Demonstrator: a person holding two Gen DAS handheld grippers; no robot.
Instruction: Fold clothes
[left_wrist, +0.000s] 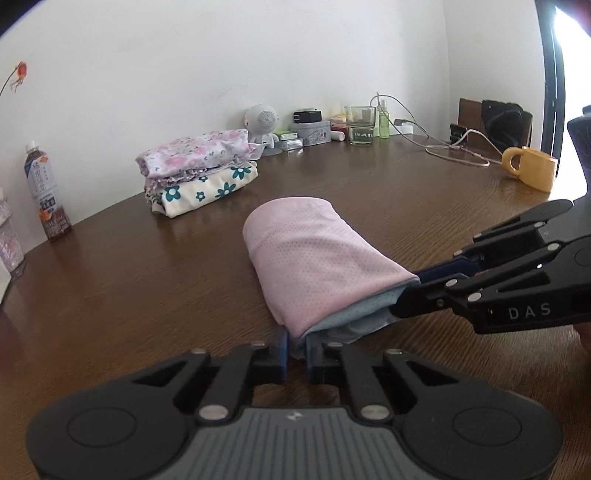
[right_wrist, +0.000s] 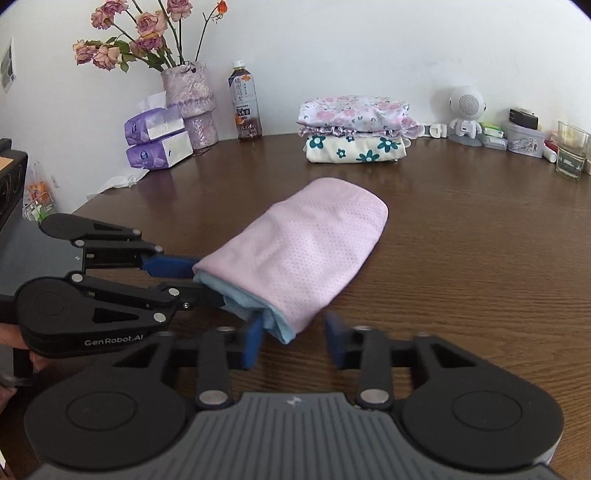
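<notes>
Pink garment (right_wrist: 299, 247): folded into a rounded bundle with a pale blue lining showing at its near open end; lies on the brown wooden table (right_wrist: 461, 240), well in front of the stack of folded floral clothes (right_wrist: 356, 129) and apart from it.

Left gripper (left_wrist: 296, 349): blue fingers drawn close together, clamped on the near corner of the pink garment, where a pinch of fabric sits between them. In the right wrist view it reaches in at the garment's near left end (right_wrist: 201, 282).

Right gripper (right_wrist: 293, 345): blue fingers spread apart, low over the table; the left finger just beside the garment's blue edge, the right finger off the cloth.

Behind the stack of folded floral clothes, against the white wall: tea bottle (right_wrist: 244, 105), vase of dried roses (right_wrist: 192, 107), tissue packs (right_wrist: 157, 140), small white robot-shaped speaker (right_wrist: 466, 110), glass tumbler (right_wrist: 572, 149).
</notes>
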